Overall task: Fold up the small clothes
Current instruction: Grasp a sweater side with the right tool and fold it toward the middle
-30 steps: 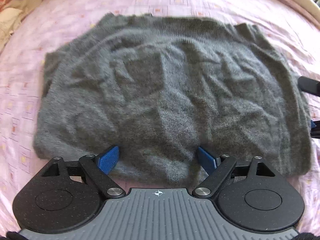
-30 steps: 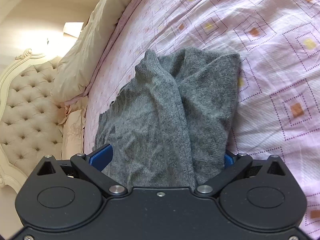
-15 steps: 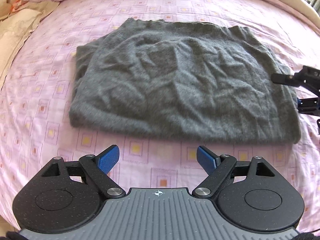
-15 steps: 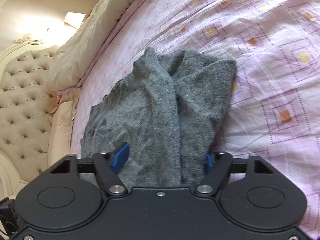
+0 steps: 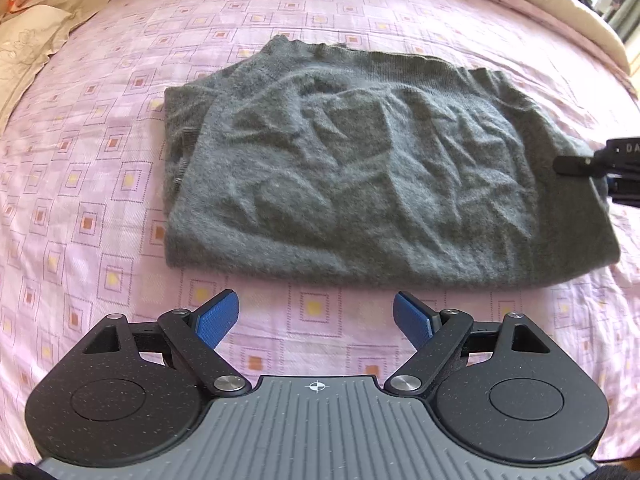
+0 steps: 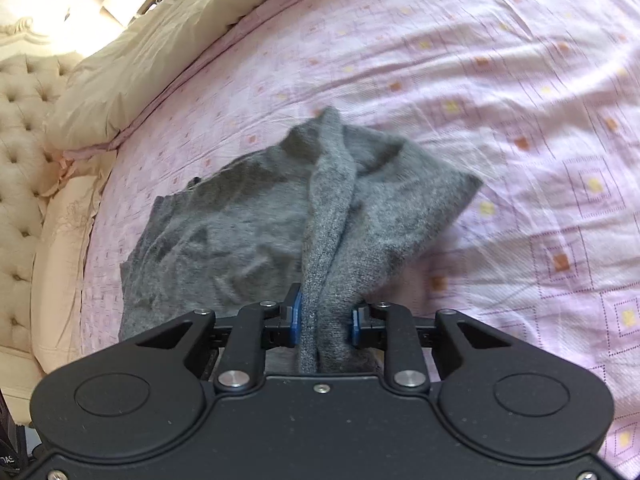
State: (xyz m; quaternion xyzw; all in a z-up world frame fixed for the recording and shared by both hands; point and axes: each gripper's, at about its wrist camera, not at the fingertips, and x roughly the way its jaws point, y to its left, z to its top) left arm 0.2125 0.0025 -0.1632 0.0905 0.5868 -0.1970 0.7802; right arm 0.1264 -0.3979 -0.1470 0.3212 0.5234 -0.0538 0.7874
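So the grey sweater [image 5: 372, 168] is lying folded and pretty wrinkly on the bed [image 5: 100, 184], which has that pink sheet with little squares, and it fills the middle of the left wrist view. The left tool [image 5: 316, 316] sits at the bottom centre of the frame with its blue pads spread wide and nothing between them, just short of the sweater's near edge, over bare sheet. The right tool [image 6: 323, 320] is clamped tight on a bunched-up bit of the sweater's edge, at the lower middle of its own view, and the fabric rises in a ridge from there. A cream pillow [image 6: 152, 56] and tufted headboard [image 6: 20, 120] are at the upper left.
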